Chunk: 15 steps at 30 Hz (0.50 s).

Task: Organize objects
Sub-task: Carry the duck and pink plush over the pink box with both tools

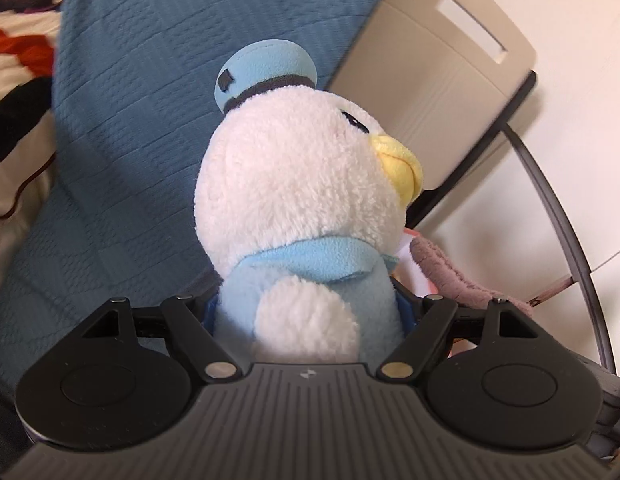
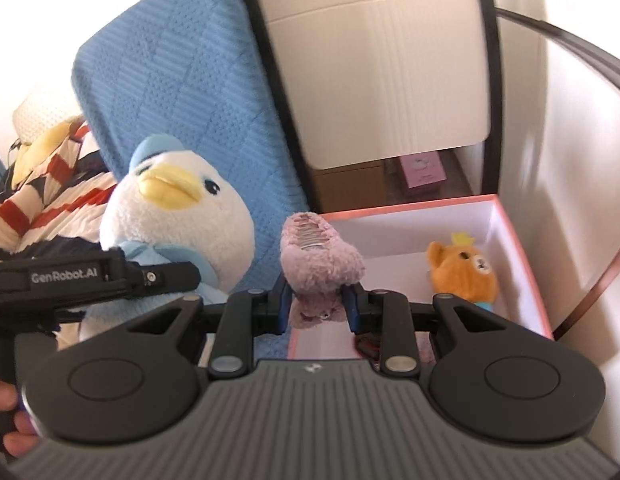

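A white plush duck (image 1: 294, 184) with a light blue hat and jacket fills the left wrist view. My left gripper (image 1: 306, 312) is shut on its body, and the duck is lifted off the bed. In the right wrist view the same duck (image 2: 178, 220) hangs at the left with the left gripper (image 2: 150, 278) clamped on it. My right gripper (image 2: 318, 304) is shut on a small mauve plush toy (image 2: 318, 256), held over the near left corner of a pink box (image 2: 526, 264) with a white inside. An orange plush bear (image 2: 462, 272) lies in that box.
A blue quilted cover (image 2: 182, 92) lies behind the toys. A beige chair (image 2: 382, 64) with a black frame stands beyond the box, with a pink packet (image 2: 424, 170) under it. Red, white and dark striped fabric (image 2: 50, 200) lies at the left. A hand (image 2: 6, 400) shows at the lower left.
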Tool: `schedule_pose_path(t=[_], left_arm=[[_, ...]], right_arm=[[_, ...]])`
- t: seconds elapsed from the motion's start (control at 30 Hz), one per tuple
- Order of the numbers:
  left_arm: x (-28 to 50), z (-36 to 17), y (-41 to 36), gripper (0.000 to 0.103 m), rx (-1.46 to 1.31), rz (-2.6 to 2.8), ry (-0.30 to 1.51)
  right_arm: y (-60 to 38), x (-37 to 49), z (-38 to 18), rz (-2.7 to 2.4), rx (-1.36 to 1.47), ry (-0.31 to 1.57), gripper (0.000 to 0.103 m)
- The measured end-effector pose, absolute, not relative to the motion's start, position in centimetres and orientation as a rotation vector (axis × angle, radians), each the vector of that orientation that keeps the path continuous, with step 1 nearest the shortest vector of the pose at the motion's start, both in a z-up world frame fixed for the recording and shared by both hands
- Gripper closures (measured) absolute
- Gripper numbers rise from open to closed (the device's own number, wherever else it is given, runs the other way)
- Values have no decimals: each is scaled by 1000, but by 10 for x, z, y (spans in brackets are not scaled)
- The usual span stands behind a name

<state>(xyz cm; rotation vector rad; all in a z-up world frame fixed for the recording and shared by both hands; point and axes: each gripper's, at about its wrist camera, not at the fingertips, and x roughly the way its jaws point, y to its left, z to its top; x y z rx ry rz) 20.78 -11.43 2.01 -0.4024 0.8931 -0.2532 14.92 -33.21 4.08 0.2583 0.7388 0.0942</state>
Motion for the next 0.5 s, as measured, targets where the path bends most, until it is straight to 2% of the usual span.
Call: schedule_pose_path(t=[0.2, 0.5], left_arm=[[223, 7, -155, 22, -374, -279, 909], [243, -43, -200, 22, -321, -278, 1008]], right_arm=[[-363, 154, 21, 55, 278, 774, 72], [-391, 159, -38, 27, 298, 884, 72]])
